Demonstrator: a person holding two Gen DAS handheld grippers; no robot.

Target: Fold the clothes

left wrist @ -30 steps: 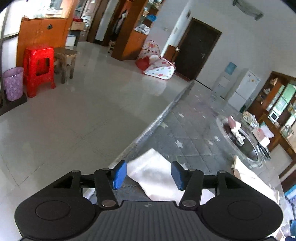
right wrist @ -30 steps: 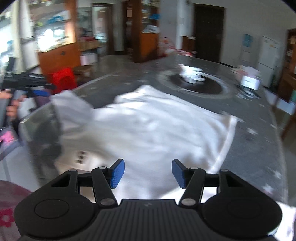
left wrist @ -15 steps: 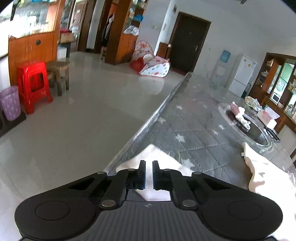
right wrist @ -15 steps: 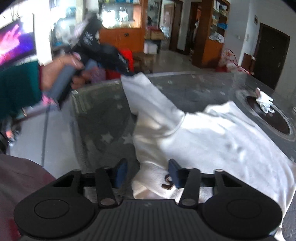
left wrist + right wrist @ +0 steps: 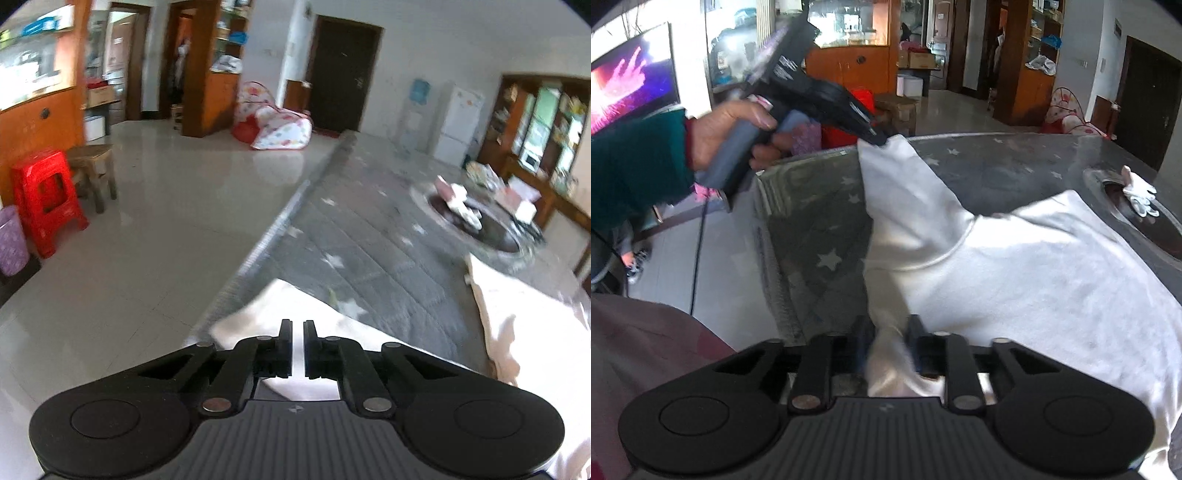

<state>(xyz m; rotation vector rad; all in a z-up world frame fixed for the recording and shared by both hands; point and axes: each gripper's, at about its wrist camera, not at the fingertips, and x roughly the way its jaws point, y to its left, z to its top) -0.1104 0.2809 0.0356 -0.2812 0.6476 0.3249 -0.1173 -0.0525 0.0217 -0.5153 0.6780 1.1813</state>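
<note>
A white long-sleeved garment (image 5: 1027, 266) lies spread on the grey star-patterned table cover (image 5: 812, 236). My left gripper (image 5: 297, 332) is shut on the end of its sleeve (image 5: 280, 306) near the table's left edge; in the right wrist view the same gripper (image 5: 875, 140) holds the sleeve end lifted above the table corner. My right gripper (image 5: 888, 332) is shut on a bunched fold of the white garment near its lower edge. The garment's body (image 5: 524, 325) shows at the right of the left wrist view.
A round dark inset (image 5: 1141, 218) in the table holds a white glove (image 5: 1139, 192). The table edge (image 5: 280, 225) drops to a tiled floor with a red stool (image 5: 46, 199) and a wooden stool (image 5: 94, 166). My lap (image 5: 646, 339) is at the table's near corner.
Both grippers went from open to shut on the white garment. The left one took the sleeve end and lifted it; the right one closed on a fold at the near edge.
</note>
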